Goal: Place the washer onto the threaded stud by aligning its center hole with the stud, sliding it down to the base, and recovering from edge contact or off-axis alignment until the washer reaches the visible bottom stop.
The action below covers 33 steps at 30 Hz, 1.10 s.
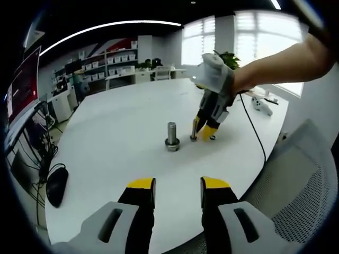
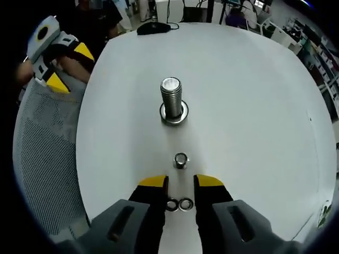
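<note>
The threaded stud (image 2: 171, 95) stands upright on the white table (image 2: 254, 106), with a flat metal ring (image 2: 174, 116) around its base. A small nut (image 2: 180, 160) lies on the table between the stud and my right gripper (image 2: 181, 182). That gripper is open, low over the table, and two small washers (image 2: 179, 205) lie side by side between its jaws. The left gripper view has the stud (image 1: 171, 133) mid-table and the right gripper (image 1: 202, 131) just right of it, held by a gloved hand. My left gripper (image 1: 178, 185) is open and holds nothing, well short of the stud.
A grey mesh chair (image 1: 304, 185) stands at the table's edge, and it is also beside the left gripper (image 2: 58, 61) in the right gripper view. A black mouse (image 2: 153, 27) lies at the far table edge. A cable (image 1: 257, 137) trails across the table. Shelves and desks stand behind.
</note>
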Motion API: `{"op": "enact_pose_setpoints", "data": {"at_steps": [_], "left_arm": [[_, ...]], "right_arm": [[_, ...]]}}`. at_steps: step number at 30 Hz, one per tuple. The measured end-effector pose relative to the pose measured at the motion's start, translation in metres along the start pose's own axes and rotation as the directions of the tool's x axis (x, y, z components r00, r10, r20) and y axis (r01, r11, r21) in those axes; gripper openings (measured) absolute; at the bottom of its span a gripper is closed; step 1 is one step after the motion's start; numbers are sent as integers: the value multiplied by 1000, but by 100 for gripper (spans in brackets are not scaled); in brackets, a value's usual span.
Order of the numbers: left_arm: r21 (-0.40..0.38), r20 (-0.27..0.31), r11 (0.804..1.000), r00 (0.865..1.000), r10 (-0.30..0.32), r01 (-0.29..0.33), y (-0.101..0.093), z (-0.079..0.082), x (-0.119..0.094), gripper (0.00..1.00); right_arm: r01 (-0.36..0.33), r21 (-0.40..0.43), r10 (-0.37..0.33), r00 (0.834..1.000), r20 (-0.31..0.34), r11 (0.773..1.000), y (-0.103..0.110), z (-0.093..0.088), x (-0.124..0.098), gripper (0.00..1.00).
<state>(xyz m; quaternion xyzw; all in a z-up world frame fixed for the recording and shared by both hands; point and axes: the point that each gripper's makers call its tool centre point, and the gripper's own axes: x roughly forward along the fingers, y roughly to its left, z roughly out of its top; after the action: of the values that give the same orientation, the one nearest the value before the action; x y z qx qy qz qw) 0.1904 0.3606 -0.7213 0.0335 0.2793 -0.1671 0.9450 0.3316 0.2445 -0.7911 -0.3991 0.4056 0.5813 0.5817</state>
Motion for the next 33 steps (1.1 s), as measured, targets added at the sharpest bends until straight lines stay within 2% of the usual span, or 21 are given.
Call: {"op": "enact_pose_setpoints", "data": {"at_steps": [2,3,7,10,19,22,27,33], "left_arm": [[-2,0,1000,1000,1,-1,0,0,0,32],[-2,0,1000,1000,2,-2,0,0,0,32],[-1,1,1000,1000,4,-4,1,0,-1,32],[-1,2,1000,1000,6,-6,1,0,-1,32],[-5,5,1000,1000,10,-9,2,0,-1,32],[-5,5,1000,1000,10,-10,2,0,-1,32],[-7,5,1000,1000,12,-12,2,0,-1,32],[-8,3,1000,1000,17,-17,3,0,-1,32]], "right_arm": [[-3,39,2,999,45,999,2,0,-2,23],[-5,74,1,998,56,997,3,-2,-3,23],[8,104,-16,997,74,995,2,-13,-7,23],[17,163,-36,993,115,986,1,-18,-10,23],[88,209,-111,988,104,974,-10,-46,-17,23],[85,243,-114,988,109,966,-15,-50,-19,23],[92,249,-117,989,90,964,-25,-58,-22,23],[89,266,-119,988,96,960,-35,-58,-26,23]]}}
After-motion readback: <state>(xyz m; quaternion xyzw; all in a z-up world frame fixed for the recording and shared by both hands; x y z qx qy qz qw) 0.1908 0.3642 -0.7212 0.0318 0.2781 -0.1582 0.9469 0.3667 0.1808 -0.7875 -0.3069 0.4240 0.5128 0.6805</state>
